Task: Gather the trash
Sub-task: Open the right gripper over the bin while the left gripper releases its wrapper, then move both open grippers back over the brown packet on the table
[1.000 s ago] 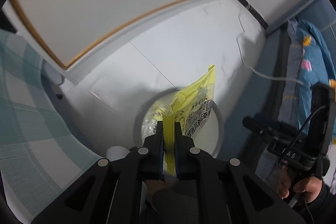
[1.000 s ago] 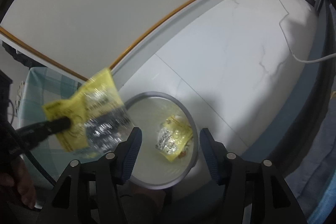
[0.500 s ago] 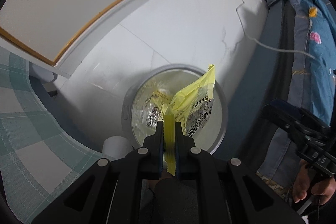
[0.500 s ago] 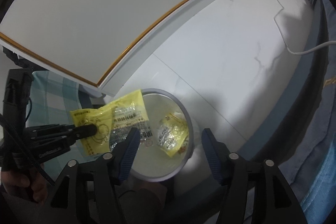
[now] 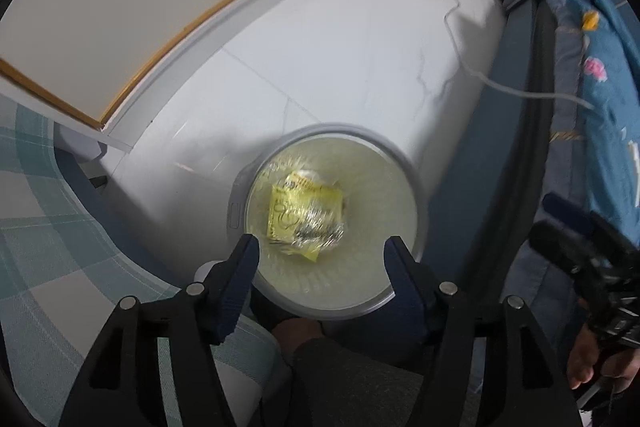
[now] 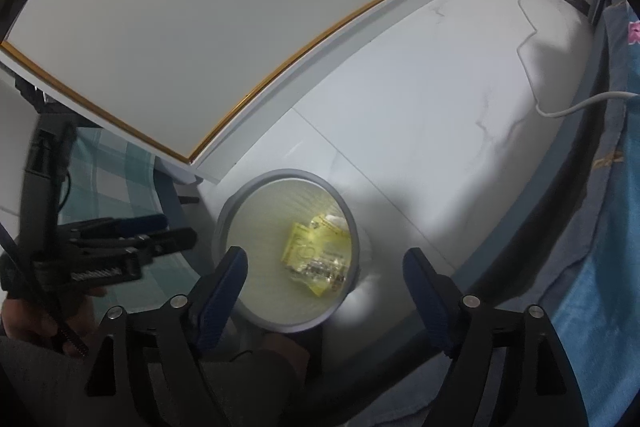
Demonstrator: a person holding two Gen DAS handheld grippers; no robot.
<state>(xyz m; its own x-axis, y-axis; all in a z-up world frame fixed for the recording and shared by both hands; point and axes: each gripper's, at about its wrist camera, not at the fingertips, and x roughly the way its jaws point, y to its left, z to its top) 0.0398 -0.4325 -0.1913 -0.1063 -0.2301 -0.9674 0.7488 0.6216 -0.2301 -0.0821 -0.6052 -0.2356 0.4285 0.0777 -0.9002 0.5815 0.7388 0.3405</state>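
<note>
Fingers of my left gripper [image 5: 320,251] spread, empty | crinkly yellow foil wrapper [image 5: 306,217] in round grey bin [image 5: 416,203] — lift straight clear | right gripper [image 6: 324,263] fingers spread too.

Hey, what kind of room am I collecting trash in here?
Most likely a bedroom. A blue patterned quilt hangs along one side, a small round trash bin stands on the white tiled floor, and pale wardrobe-style doors with gold trim line the wall.
</note>
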